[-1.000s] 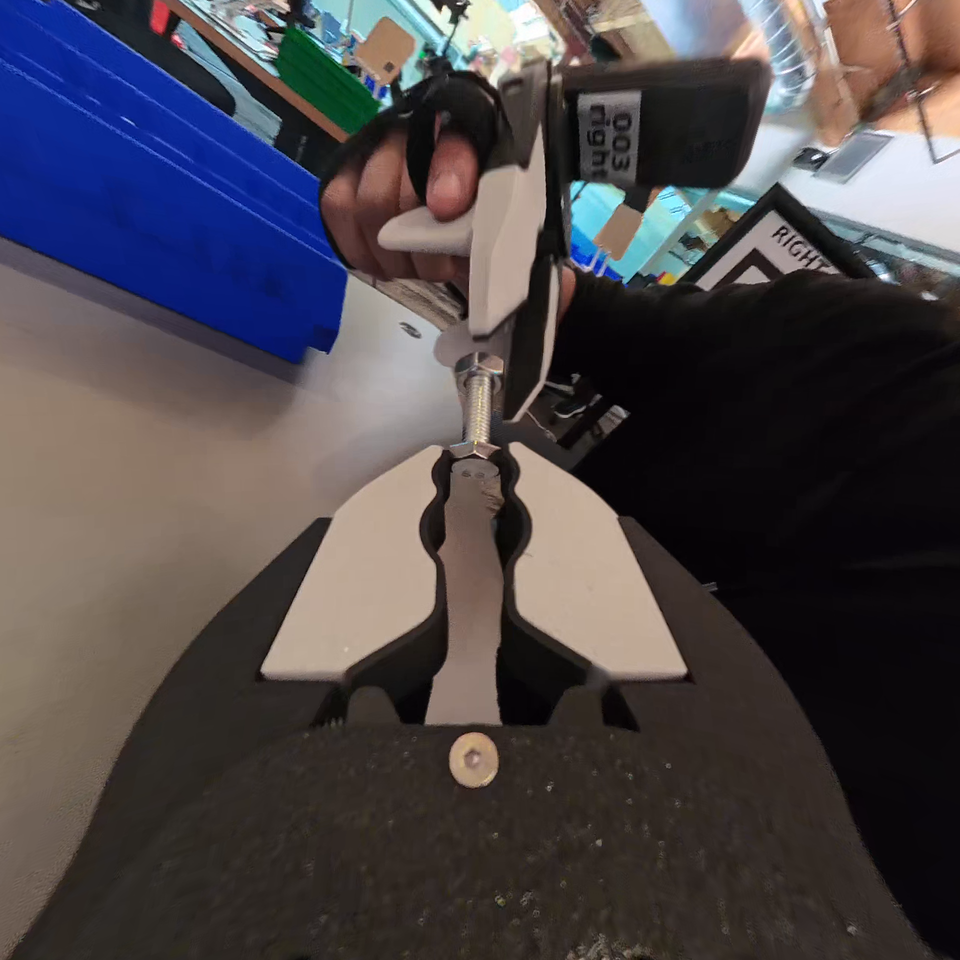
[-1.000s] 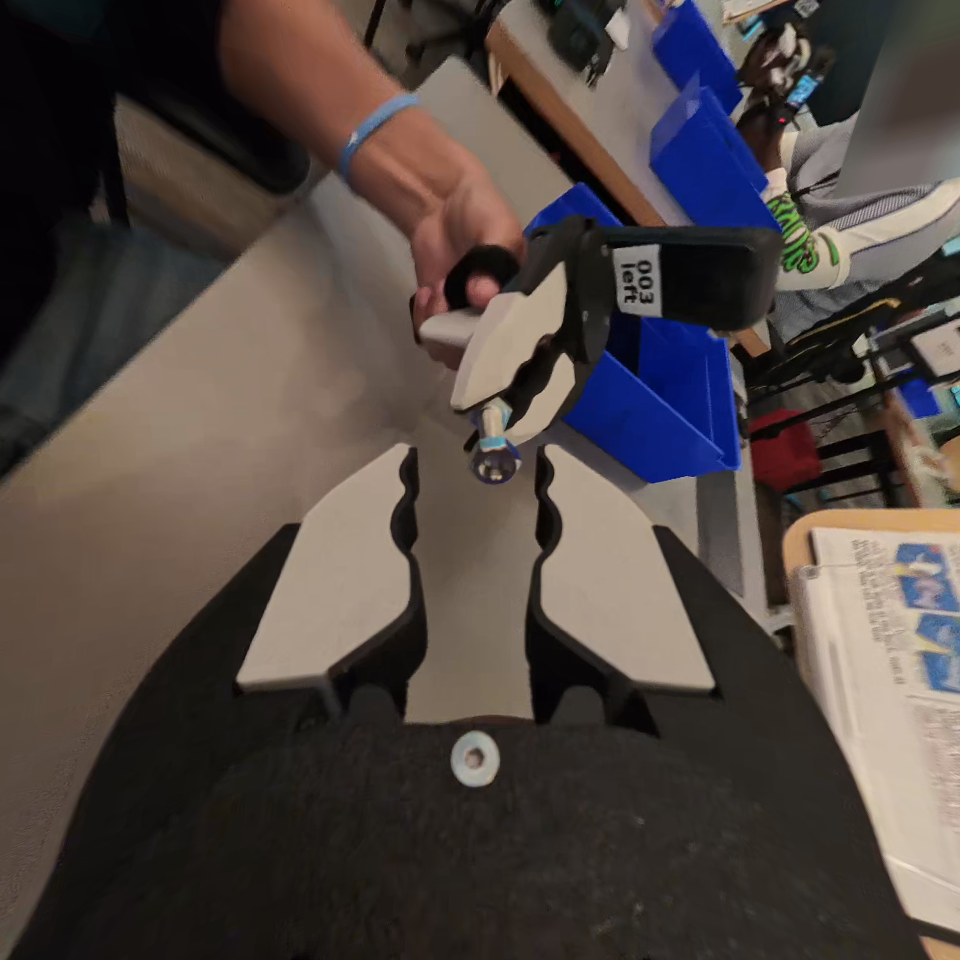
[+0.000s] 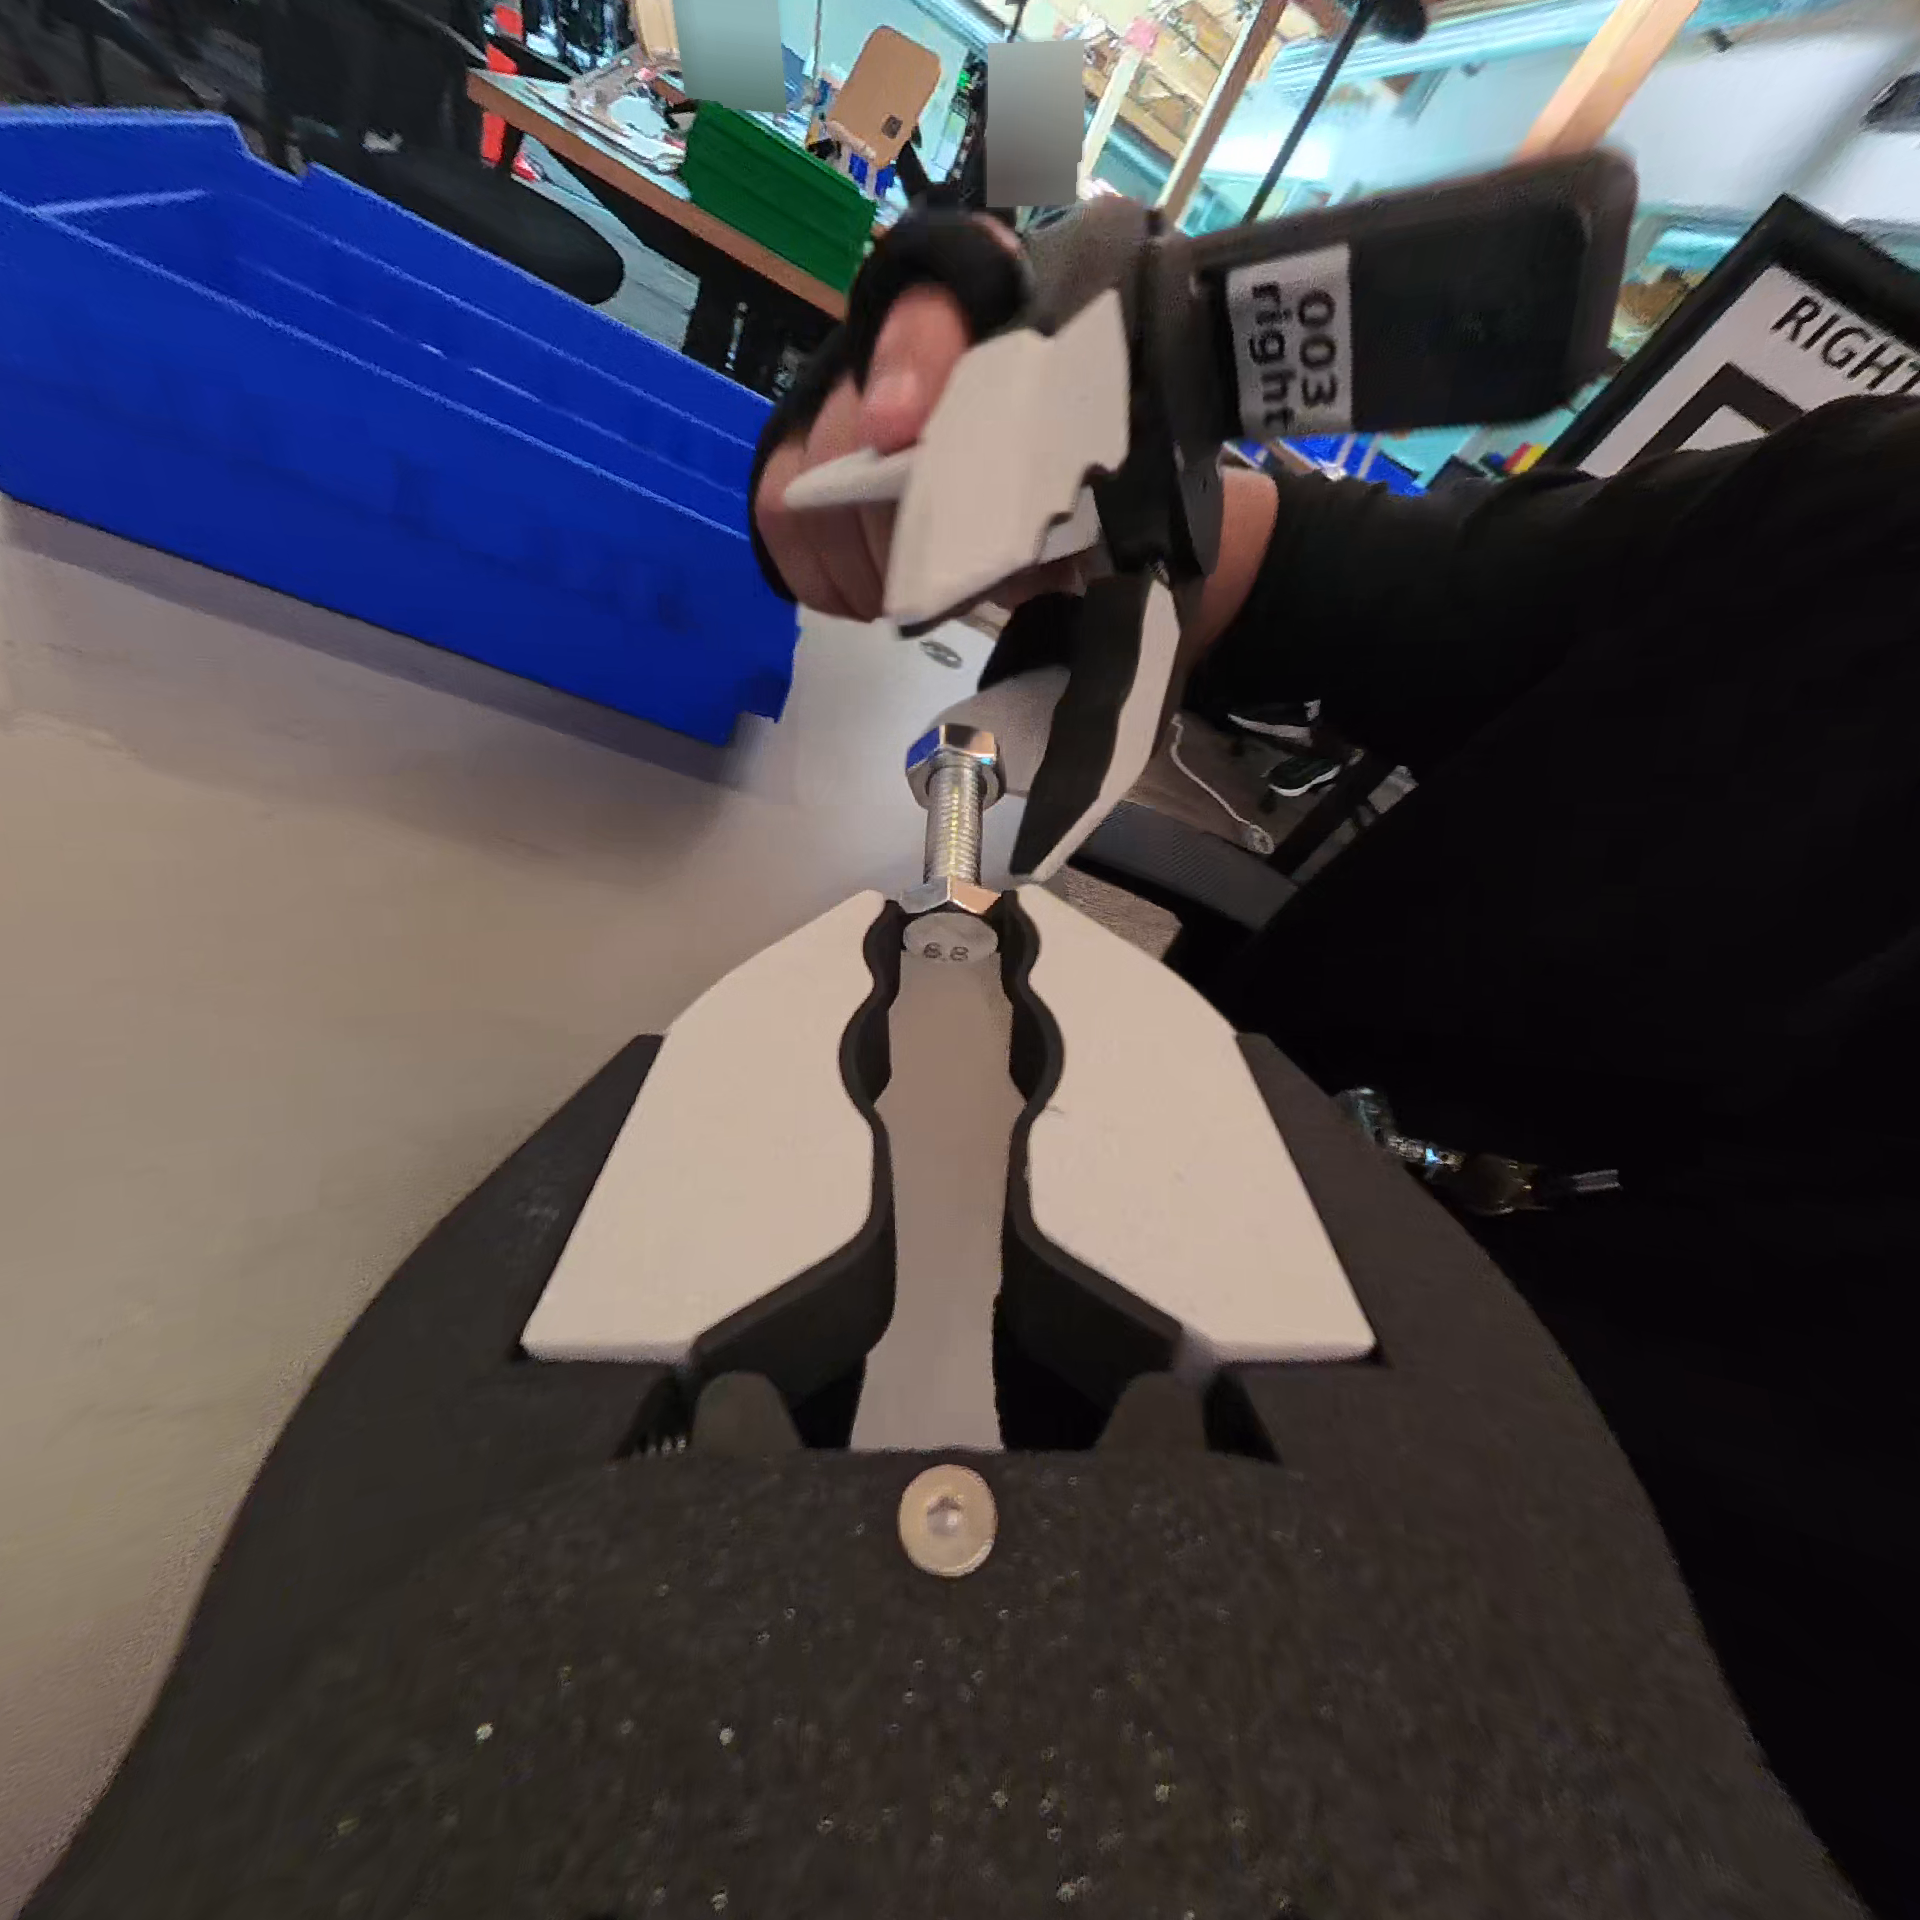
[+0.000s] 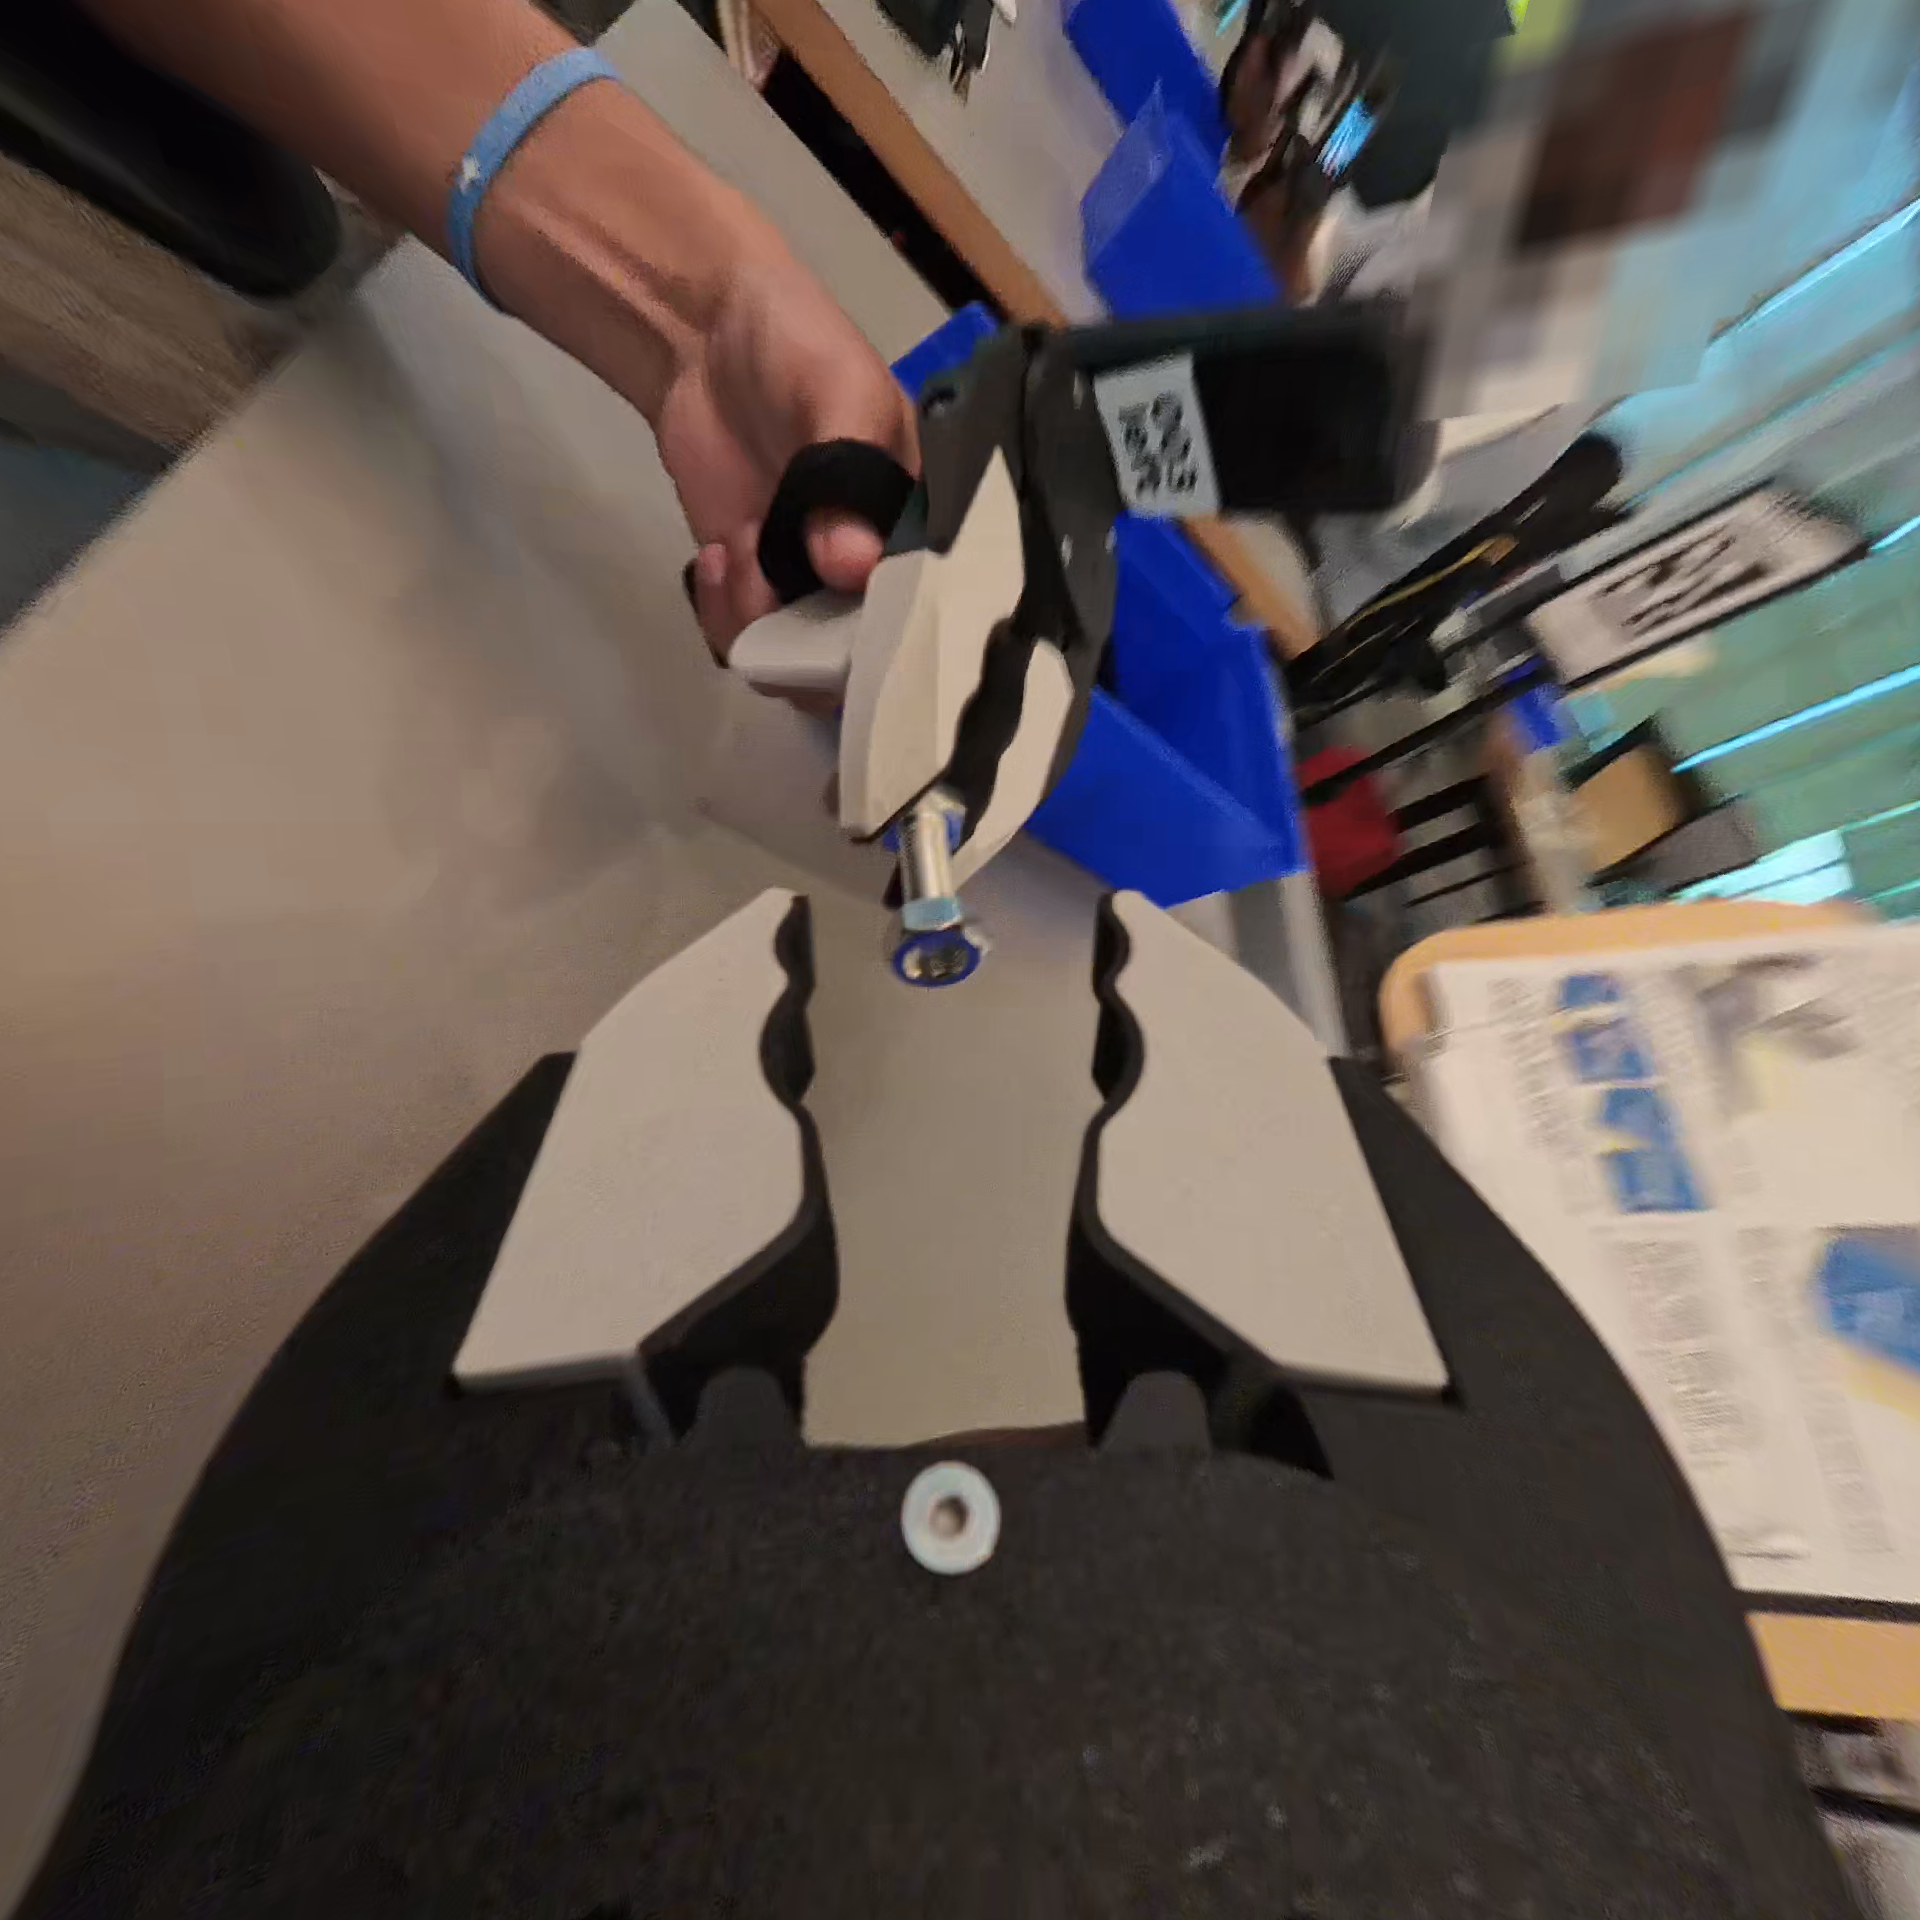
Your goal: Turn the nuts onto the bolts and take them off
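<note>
Left gripper [image 3: 951, 914]: jaws clamped on hexagonal head of silver threaded steel bolt [image 3: 953, 826], held above pale grey worktop [image 3: 260, 935]. Long axis ran straight away from left jaws, tip pointing at right gripper [image 4: 951, 935]. Silver hexagonal steel nut [image 3: 956, 756] sat at tip. Right jaws apart, flanking nut, not gripping.

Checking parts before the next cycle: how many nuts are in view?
1. The nut sits at the far end of the bolt, whose head the left gripper clamps. Others may lie hidden in the blue bin.
</note>
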Available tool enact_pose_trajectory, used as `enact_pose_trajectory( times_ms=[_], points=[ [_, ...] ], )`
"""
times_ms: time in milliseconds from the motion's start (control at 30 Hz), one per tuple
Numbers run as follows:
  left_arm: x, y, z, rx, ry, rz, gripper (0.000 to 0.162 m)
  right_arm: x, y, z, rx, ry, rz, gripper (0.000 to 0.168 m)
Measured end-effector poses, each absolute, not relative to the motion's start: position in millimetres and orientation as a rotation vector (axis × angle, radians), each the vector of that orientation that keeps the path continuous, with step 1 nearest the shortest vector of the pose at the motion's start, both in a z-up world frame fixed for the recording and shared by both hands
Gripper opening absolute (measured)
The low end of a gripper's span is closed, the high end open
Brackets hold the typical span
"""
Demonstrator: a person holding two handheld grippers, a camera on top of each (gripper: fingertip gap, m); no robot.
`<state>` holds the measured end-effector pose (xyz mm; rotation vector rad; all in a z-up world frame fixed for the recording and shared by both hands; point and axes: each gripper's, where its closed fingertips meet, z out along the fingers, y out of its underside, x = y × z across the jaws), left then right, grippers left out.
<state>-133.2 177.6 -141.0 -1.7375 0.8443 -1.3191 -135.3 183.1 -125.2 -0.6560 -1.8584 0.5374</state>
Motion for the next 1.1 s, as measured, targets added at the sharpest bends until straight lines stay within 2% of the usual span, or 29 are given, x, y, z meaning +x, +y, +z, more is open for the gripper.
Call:
enact_pose_trajectory(
  times_ms=[100,133,200,333,367,567,633,667,733,900,967,1100],
  points=[
    [-133.1,177.7,-143.6,-1.754,0.833,-1.346,0.017,-137.5,177.0,-126.8,-0.515,-1.881,0.428,0.002],
    [-132.6,176.8,-144.2,-1.752,0.843,-1.343,0.017,-139.5,178.2,-124.6,-0.531,-1.864,0.43,0.0],
    [-131.6,176.6,-144.6,-1.751,0.851,-1.329,0.017,-140.6,179.1,-126.2,-0.598,-1.883,0.494,0.007],
    [-135.8,178.2,-141.2,-1.741,0.834,-1.333,0.017,-130.3,167.4,-128.5,-0.65,-1.964,0.628,0.046],
    [-137.2,177.8,-140.3,-1.739,0.828,-1.35,0.017,-129.0,170.8,-131.5,-0.644,-1.979,0.58,0.05],
    [-134.8,177.5,-145.4,-1.763,0.843,-1.342,0.017,-136.6,191.4,-145.3,-0.647,-2.004,0.286,0.045],
    [-133.0,177.2,-146.3,-1.768,0.844,-1.341,0.017,-138.5,192.5,-148.3,-0.639,-2.019,0.243,0.035],
    [-132.2,176.3,-146.2,-1.767,0.85,-1.343,0.017,-138.8,192.4,-149.9,-0.651,-2.027,0.252,0.025],
    [-132.2,177.0,-147.8,-1.777,0.857,-1.313,0.017,-138.6,191.7,-152.8,-0.729,-2.044,0.328,0.02],
    [-130.9,177.5,-148.5,-1.791,0.899,-1.203,0.017,-133.9,183.2,-158.3,-1.174,-2.064,0.765,0.02],
    [-131.1,177.6,-153.1,-1.801,0.941,-1.137,0.017,-130.9,174.8,-163.3,-1.549,-2.021,1.127,0.02],
    [-130.2,179.9,-154.4,-1.784,0.987,-1.016,0.017,-128.3,163.8,-152.2,-2.161,-1.574,2.015,0.02]
  ],
)
